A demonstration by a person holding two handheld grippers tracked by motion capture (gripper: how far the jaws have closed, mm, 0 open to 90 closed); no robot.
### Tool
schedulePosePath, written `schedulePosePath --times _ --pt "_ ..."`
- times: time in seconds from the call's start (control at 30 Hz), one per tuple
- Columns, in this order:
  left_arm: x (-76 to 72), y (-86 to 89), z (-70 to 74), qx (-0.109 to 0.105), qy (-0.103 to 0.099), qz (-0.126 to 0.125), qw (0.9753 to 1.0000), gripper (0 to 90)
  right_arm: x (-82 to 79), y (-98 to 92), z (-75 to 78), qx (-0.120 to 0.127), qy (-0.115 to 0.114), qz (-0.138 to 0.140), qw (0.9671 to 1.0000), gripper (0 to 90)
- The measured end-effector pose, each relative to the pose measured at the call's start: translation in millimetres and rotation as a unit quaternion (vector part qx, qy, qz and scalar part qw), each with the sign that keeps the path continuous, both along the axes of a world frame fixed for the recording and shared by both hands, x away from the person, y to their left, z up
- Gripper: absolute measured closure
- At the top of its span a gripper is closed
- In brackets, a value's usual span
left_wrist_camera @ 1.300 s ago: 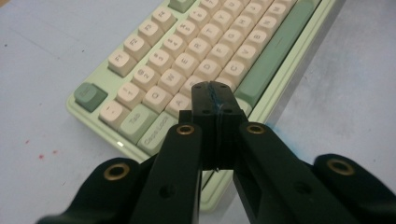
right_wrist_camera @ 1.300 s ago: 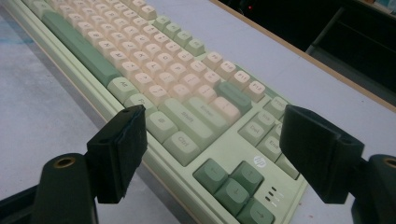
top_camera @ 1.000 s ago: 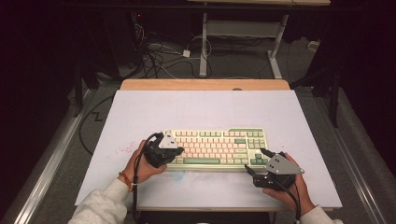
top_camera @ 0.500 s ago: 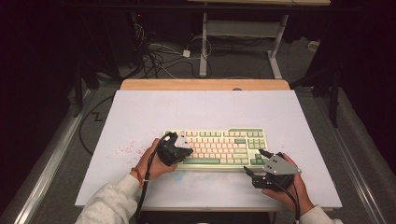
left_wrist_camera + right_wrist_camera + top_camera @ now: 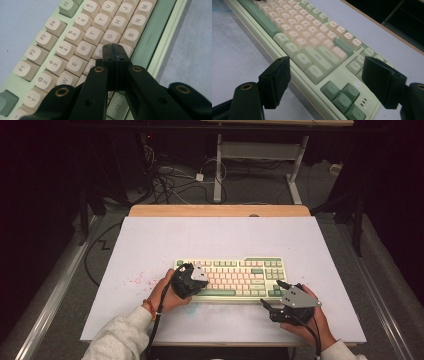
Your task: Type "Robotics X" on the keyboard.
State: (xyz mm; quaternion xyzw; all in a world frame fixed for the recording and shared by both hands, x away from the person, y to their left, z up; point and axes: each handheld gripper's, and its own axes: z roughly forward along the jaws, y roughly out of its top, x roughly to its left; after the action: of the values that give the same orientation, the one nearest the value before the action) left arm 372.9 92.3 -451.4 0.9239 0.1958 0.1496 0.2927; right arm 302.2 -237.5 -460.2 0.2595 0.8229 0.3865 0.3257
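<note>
Left gripper (image 5: 115, 51): jaws pressed together with nothing between them, tips down on the letter rows of the mechanical keyboard (image 5: 82, 37), at about the F and V keys, just short of the green space bar (image 5: 152, 32); whether the tips actually press a key cannot be told. In the high view the left gripper (image 5: 192, 279) sits over the keyboard's left-hand part, held by the person's left hand (image 5: 167, 295), a white sleeve (image 5: 117, 340) and a red wristband (image 5: 150, 306) behind it, its cable (image 5: 155, 330) running back over the tabletop's near edge. Right gripper (image 5: 325, 82): jaws spread wide, holding nothing, framing the keyboard's right near corner with the green arrow keys (image 5: 342, 96) between them; it hovers off that corner and does not touch it. High view shows the right gripper (image 5: 272, 296), grey three-cornered plate on top, in the right hand (image 5: 305, 322) just beside the keyboard's near right corner. Keyboard (image 5: 235, 275): pale green case, cream letter keys, green modifier keys; lies flat, long side parallel to the near edge, about midway between the left and right edges of the white tabletop (image 5: 225, 235) and nearer the near edge than the far one. Faint red specks (image 5: 135, 281) on the surface left of the keyboard. A wooden strip (image 5: 220, 210) runs along the far edge.
</note>
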Motion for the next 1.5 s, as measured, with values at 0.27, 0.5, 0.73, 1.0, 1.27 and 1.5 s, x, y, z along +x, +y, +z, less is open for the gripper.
schedulePosePath --times 0.27,0.5,0.73,1.0,1.27,1.5 --pt "-6.7 8.5 9.5 -0.019 -0.040 0.003 0.9990 73.9 0.0 -1.0 1.0 0.002 -0.004 0.000 1.0000 23.3" --pt "-16.1 21.2 16.2 -0.037 -0.084 0.029 0.9953 45.4 -0.3 -1.9 1.7 0.005 -0.003 -0.003 1.0000 23.4" --pt "-28.9 35.6 12.3 -0.042 -0.118 0.033 0.9916 25.8 -0.6 -2.3 2.8 0.007 -0.006 -0.003 1.0000 23.3" --pt "-39.1 54.6 3.5 -0.047 -0.128 0.045 0.9896 18.7 -1.0 -2.9 3.3 0.010 -0.006 -0.003 0.9999 23.3" --pt "-46.3 75.4 -6.3 -0.048 -0.119 0.065 0.9896 17.7 -0.9 -3.0 3.9 0.010 -0.008 -0.002 0.9999 23.3" --pt "-53.0 92.4 -15.2 -0.048 -0.102 0.083 0.9902 18.2 -1.0 -2.3 3.4 0.010 -0.006 -0.003 0.9999 23.3"
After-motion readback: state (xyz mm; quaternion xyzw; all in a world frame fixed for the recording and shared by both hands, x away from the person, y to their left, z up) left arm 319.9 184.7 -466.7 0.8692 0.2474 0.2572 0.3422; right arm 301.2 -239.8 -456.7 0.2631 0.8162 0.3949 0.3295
